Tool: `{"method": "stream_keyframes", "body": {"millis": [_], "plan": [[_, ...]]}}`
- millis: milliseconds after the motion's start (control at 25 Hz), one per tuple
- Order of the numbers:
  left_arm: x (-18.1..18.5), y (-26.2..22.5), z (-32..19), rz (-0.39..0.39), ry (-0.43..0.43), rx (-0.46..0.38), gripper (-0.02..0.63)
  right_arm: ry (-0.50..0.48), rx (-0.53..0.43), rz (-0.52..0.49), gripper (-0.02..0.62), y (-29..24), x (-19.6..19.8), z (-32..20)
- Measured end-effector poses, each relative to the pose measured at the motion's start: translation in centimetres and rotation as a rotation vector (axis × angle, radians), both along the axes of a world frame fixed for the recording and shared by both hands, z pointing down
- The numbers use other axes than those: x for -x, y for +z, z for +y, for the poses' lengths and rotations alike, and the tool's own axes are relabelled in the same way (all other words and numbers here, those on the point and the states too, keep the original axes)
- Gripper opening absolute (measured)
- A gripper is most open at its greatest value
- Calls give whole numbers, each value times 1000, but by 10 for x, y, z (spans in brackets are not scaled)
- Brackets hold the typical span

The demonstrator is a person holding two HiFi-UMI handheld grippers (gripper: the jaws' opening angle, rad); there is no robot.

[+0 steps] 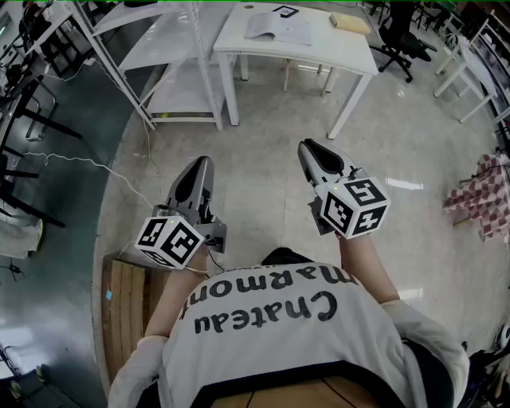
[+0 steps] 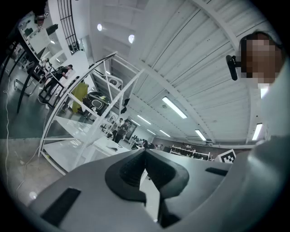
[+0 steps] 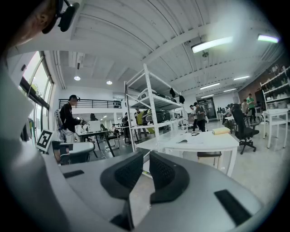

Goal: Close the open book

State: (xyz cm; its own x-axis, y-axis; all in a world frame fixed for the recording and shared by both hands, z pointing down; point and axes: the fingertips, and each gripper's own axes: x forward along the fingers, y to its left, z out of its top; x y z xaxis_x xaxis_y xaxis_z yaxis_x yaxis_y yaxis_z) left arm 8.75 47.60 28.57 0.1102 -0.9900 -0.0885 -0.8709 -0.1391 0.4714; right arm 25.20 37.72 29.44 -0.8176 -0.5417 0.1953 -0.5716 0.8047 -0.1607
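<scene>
Left gripper, right gripper: grey jaws together, empty.
Open white paper book lies well apart on white table.

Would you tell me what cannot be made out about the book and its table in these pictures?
Open book: head view, too small to read its pages.
Its cover: hidden underneath, since it lies open, pages up.
Tan object on the same white table: too small to identify in either view.
</scene>
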Motion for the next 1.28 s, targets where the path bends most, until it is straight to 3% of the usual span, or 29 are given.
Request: {"method": "stream_keyframes", "body": {"millis": [400, 680, 880, 1280], "plan": [[6, 1, 2, -13, 7, 10, 24, 17, 13, -13, 60, 1, 5, -3], [15, 24, -17, -4, 10, 82, 23, 31, 78, -48, 61, 11, 8, -23], [26, 34, -52, -4, 5, 134, 24, 39, 95, -30, 60, 21, 18, -60], [55, 5, -166, -30, -31, 65, 25, 18, 37, -43, 60, -7, 44, -191]]}}
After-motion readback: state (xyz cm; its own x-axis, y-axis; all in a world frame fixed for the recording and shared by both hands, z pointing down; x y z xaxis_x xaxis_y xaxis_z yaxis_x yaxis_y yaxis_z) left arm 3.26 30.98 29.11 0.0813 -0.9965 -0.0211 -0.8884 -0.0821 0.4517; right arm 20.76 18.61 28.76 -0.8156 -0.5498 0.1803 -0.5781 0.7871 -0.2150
